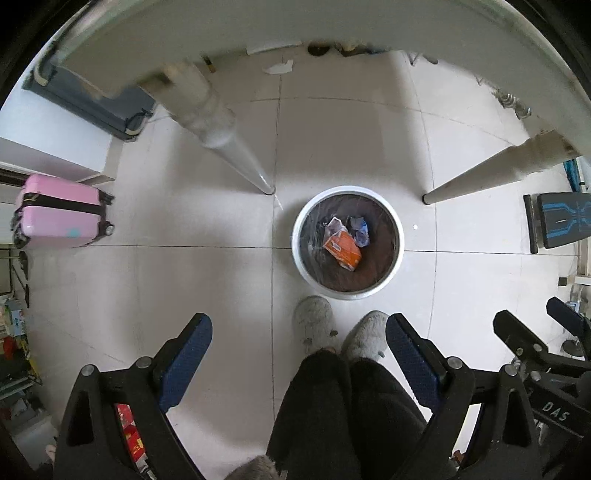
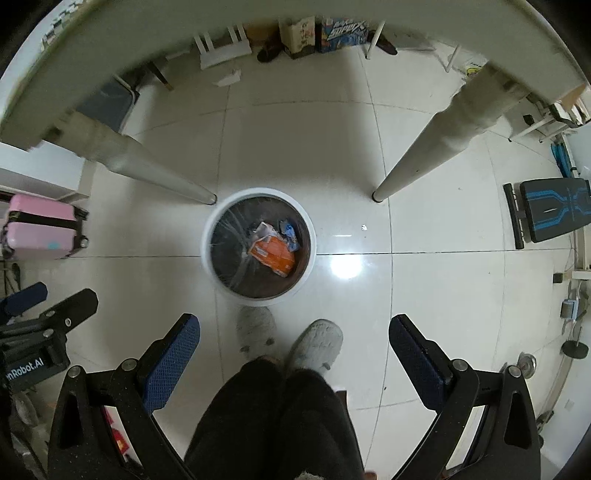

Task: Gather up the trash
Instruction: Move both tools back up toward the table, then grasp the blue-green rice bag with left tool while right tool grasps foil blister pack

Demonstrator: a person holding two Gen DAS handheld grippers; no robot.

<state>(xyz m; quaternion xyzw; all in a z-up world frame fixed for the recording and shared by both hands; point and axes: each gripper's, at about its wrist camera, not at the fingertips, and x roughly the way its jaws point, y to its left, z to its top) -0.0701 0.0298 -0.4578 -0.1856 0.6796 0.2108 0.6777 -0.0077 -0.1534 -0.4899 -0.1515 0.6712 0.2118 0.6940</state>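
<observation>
Blue-padded fingers [image 1: 192,354] of the left gripper [image 1: 299,336] stood wide apart with nothing between them but the person's dark trouser legs [image 1: 343,406] and grey slippers [image 1: 314,321]. The right gripper [image 2: 295,336] was spread just as wide and held nothing either, its fingers [image 2: 410,350] framing the same legs and slippers.

Ahead of both sets of fingertips, just past the slipper toes, a round white trash bin [image 1: 398,254] stood on the tiled floor [image 1: 184,266]. It was lined with a clear bag, and in it lay an orange carton [image 1: 341,249], touching a crumpled blue and white wrapper [image 1: 360,230] on its far side.

Two pale counter legs [image 1: 236,155] came down to the floor beyond the bin, one on each side, under the curved counter edge [image 1: 332,22] above. Far beyond them a scrap of white paper [image 1: 279,67] lay on the floor. A pink suitcase [image 1: 59,210] stood well off to the left, a black and blue bench [image 1: 561,225] well off to the right.

Only the right wrist view showed a white stool [image 2: 221,48] and a printed blue box [image 2: 345,33] against the far wall. Each view caught the other gripper at its edge.
</observation>
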